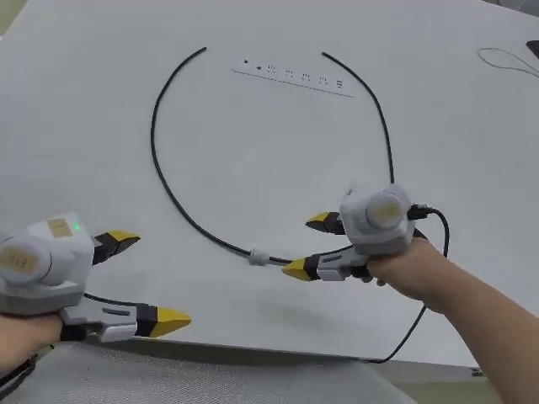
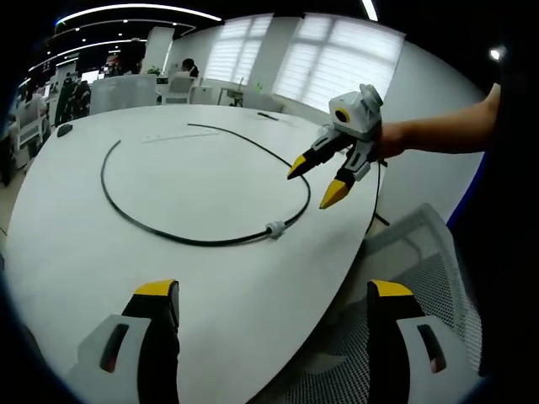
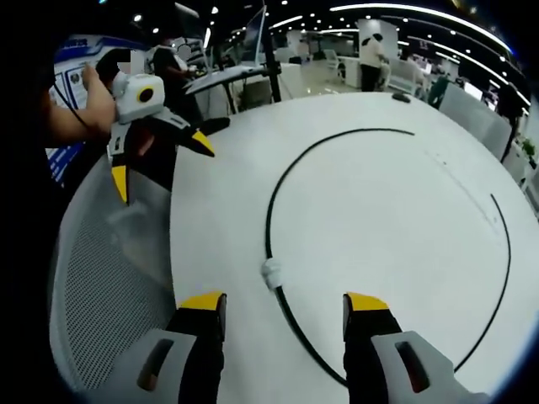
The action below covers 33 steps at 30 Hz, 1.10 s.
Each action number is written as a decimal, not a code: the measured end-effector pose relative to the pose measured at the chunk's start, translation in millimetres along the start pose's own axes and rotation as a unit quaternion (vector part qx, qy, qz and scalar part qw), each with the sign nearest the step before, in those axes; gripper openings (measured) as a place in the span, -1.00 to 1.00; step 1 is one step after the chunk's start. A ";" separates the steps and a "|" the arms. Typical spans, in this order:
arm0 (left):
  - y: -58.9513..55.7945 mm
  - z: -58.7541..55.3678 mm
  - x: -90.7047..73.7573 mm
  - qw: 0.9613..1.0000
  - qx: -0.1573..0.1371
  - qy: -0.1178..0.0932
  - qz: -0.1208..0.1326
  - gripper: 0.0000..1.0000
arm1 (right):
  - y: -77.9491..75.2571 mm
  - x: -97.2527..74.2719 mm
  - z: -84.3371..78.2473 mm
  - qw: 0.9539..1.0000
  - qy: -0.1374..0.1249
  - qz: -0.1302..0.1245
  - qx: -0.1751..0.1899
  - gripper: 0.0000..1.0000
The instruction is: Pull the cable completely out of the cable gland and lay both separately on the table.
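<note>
A long black cable [image 1: 165, 180] lies in a wide loop on the white table [image 1: 269, 143]. A small white cable gland [image 1: 258, 256] sits threaded on it at the near part of the loop. My right gripper [image 1: 307, 246] is open just right of the gland, its lower tip close to the cable. In the right gripper view the gland [image 3: 272, 273] lies just ahead of the open jaws. My left gripper [image 1: 153, 279] hovers open at the table's near left edge, holding nothing. In the left gripper view the gland [image 2: 274, 228] lies ahead on the cable, with the right gripper [image 2: 321, 181] beyond it.
A white power strip [image 1: 291, 76] lies at the far side between the cable ends. A thin wire [image 1: 505, 59] lies at the far right. A grey mesh chair [image 1: 202, 379] stands below the near table edge. A black cord [image 1: 438, 252] trails from my right gripper.
</note>
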State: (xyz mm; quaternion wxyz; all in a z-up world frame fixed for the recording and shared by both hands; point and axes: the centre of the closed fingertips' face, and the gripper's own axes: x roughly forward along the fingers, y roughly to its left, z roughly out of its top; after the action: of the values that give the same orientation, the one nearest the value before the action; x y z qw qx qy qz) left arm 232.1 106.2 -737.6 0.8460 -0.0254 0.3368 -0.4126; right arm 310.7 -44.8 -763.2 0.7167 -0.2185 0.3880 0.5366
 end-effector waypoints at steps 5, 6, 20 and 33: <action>-5.0 -1.3 4.1 1.000 0.010 0.009 -0.004 0.86 | 1.3 13.6 2.3 1.000 0.011 0.009 -0.017 -0.01; -4.8 -1.1 4.1 1.000 0.010 0.009 -0.004 0.86 | 2.0 15.3 3.4 1.000 0.011 0.011 -0.019 -0.03; 2.9 -2.6 1.9 1.000 0.004 0.010 0.011 0.81 | 4.3 42.0 -10.7 0.995 0.062 0.041 -0.060 -0.37; 3.0 -9.7 2.4 1.000 0.001 0.020 0.010 0.76 | 6.9 57.0 -12.8 0.992 0.078 0.061 -0.072 -0.57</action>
State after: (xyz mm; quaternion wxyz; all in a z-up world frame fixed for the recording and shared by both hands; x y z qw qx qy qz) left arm 229.5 108.8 -747.3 0.8433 -0.0128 0.3537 -0.4044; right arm 307.1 -17.6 -815.3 0.6325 -0.2869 0.4161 0.5869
